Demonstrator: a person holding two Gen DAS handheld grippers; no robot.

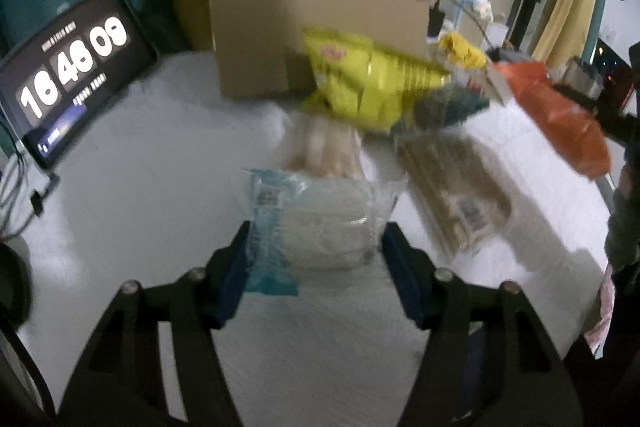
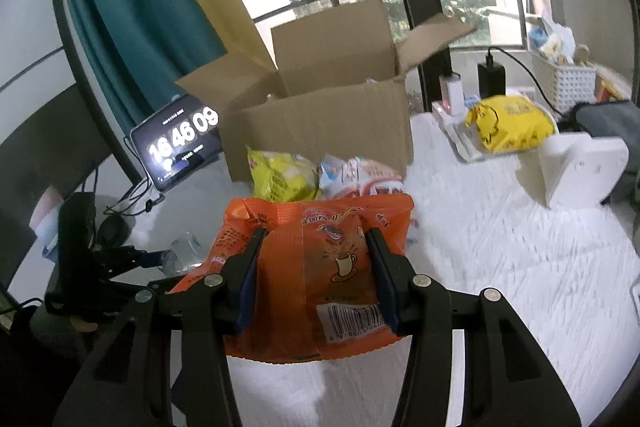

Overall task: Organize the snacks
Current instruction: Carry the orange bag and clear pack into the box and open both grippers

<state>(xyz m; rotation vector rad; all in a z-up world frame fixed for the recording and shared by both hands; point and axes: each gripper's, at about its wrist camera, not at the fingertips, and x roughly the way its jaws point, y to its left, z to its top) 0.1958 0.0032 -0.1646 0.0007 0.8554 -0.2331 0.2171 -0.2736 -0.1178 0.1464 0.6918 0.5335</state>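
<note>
My left gripper (image 1: 314, 237) is shut on a clear and blue snack packet (image 1: 320, 223), held over the white table. Beyond it lie a pale snack pack (image 1: 324, 147), a yellow bag (image 1: 368, 83), a brown biscuit pack (image 1: 452, 187) and an open cardboard box (image 1: 304, 11). My right gripper (image 2: 314, 239) is shut on an orange snack bag (image 2: 316, 267), lifted above the table; the bag also shows in the left wrist view (image 1: 560, 115). In the right wrist view the yellow bag (image 2: 280, 175) and a white-red bag (image 2: 360, 175) lie before the box (image 2: 320, 107).
A tablet clock (image 1: 68, 75) stands at the left, also in the right wrist view (image 2: 180, 143). A yellow bag on a plate (image 2: 508, 123), a white stand (image 2: 576, 167), a basket (image 2: 560, 83) and chargers (image 2: 490, 79) sit at the right. Cables lie at the left edge (image 1: 20, 195).
</note>
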